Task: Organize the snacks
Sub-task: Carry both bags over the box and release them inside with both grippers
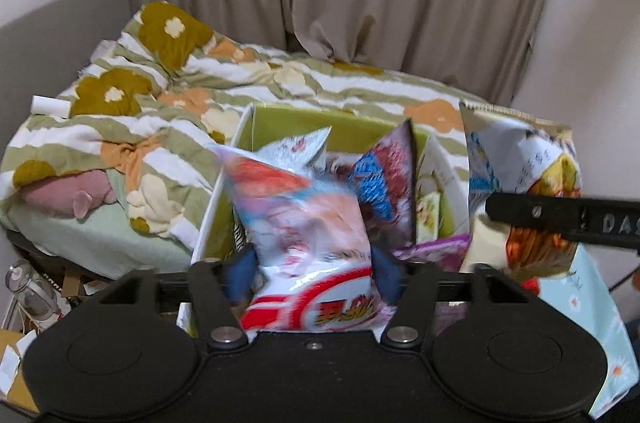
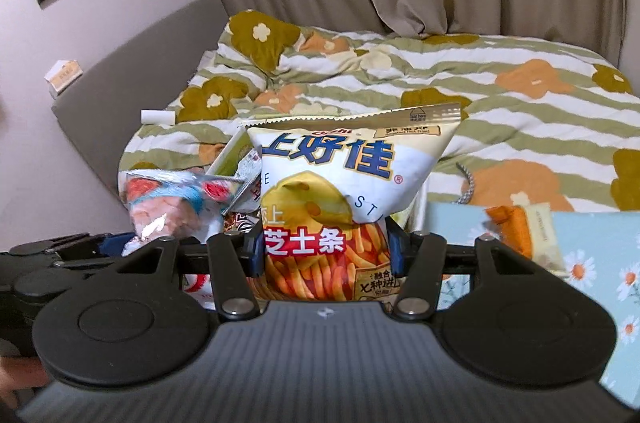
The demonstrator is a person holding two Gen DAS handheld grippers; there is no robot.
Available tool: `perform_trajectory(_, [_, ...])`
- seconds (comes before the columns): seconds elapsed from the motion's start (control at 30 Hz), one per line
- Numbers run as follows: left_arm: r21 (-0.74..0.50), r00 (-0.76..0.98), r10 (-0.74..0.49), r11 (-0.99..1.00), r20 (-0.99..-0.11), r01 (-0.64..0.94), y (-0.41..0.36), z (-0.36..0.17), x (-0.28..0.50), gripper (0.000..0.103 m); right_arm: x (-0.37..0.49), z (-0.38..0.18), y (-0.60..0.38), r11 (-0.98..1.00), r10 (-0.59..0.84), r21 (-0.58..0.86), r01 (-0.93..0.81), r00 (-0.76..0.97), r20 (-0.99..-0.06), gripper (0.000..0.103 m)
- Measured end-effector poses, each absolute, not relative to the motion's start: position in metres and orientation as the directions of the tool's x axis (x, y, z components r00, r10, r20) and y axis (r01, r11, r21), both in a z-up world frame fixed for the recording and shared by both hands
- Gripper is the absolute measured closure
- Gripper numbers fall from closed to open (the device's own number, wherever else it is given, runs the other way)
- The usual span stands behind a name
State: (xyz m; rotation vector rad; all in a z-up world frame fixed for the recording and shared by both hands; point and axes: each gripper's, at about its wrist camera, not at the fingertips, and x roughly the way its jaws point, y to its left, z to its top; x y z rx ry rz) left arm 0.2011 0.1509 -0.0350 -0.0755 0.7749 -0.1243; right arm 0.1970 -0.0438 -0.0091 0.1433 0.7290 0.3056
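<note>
Over the green box [image 1: 288, 119] at twelve o'clock, the left hand-held gripper [image 1: 310, 275] is clamped on a white and red snack bag [image 1: 304, 223]. The right hand-held gripper [image 2: 326, 249] squeezes the cheese stick bag [image 2: 340, 183] at three o'clock. Puffy bags may slip out, or bump each other.

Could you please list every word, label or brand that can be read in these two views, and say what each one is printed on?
"上好佳": blue brand characters on the cheese stick bag held by the right gripper.
"芝士条": white on red, same bag.
"七种" and the small print: only partly legible.
"DAS": embossed on the right gripper's arm in the left view.
Red and yellow characters on the white snack bag in the left gripper: too blurred.
</note>
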Motion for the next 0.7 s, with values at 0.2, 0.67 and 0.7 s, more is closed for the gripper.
perform_trajectory(0.2, [-0.076, 0.701, -0.13, 0.991, -0.701, 0.108, 0.16, -0.046, 0.197, 0.002, 0.199, -0.015, -0.028, 0.955, 0.294, 0.218, -0.199, 0.696, -0.655, 0.034])
perform_trajectory(0.67, [-0.051, 0.707, -0.057, 0.998, -0.704, 0.03, 0.168, -0.039, 0.179, 0.002, 0.221, -0.013, 0.005, 0.939, 0.333, 0.169, -0.299, 0.669, -0.664, 0.032])
perform_trajectory(0.7, [-0.045, 0.708, -0.051, 0.999, -0.704, 0.027, 0.167, -0.038, 0.178, 0.002, 0.223, -0.014, 0.008, 0.937, 0.336, 0.164, -0.309, 0.665, -0.667, 0.032])
